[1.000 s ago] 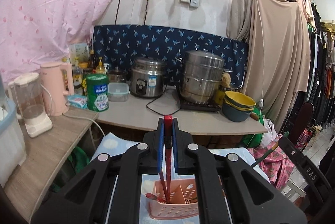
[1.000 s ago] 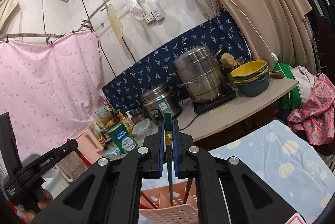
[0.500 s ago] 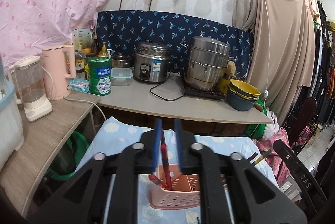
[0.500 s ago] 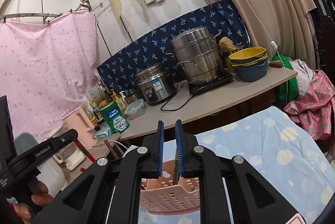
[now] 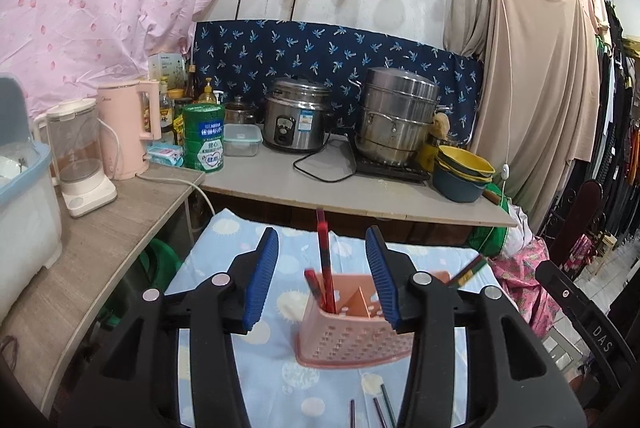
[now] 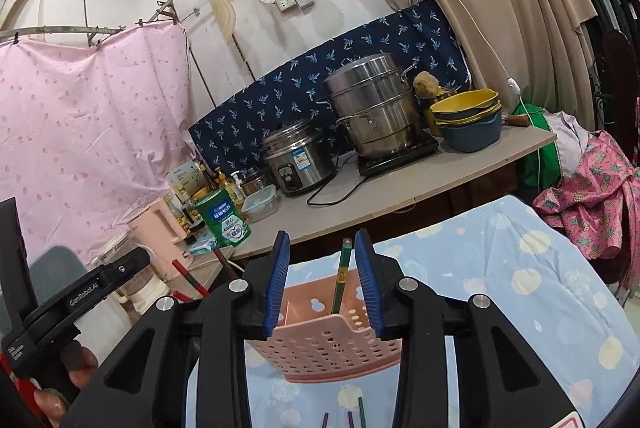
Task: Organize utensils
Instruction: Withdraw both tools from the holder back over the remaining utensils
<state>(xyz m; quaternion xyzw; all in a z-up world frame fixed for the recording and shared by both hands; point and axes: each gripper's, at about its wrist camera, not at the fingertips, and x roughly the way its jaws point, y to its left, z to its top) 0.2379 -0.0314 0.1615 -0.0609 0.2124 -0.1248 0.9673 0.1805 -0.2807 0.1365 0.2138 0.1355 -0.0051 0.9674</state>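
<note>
A blue cloth with pale dots (image 5: 224,268) covers the table at the bottom of both wrist views, and the grey counter (image 5: 304,188) runs across at 12 o'clock behind it. On the cloth stands the pink perforated utensil basket (image 5: 352,342), at 6 o'clock from the steel steamer pot (image 5: 394,120).

The left gripper (image 5: 322,282) frames the basket's left end. Its jaws are opening, the blue pads (image 5: 260,280) clear on both sides of a red chopstick (image 5: 323,260) that stands upright in the basket's left compartment, released.

The right gripper (image 6: 322,282) frames the basket too; its jaws are opening around a green chopstick (image 6: 342,276) leaning slightly in the basket, with neither pad touching it.

Loose chopsticks (image 5: 380,410) lie on the cloth at 6 o'clock from the basket. In the right wrist view, a hand (image 6: 68,384) grips the left gripper's handle at 8 o'clock.
</note>
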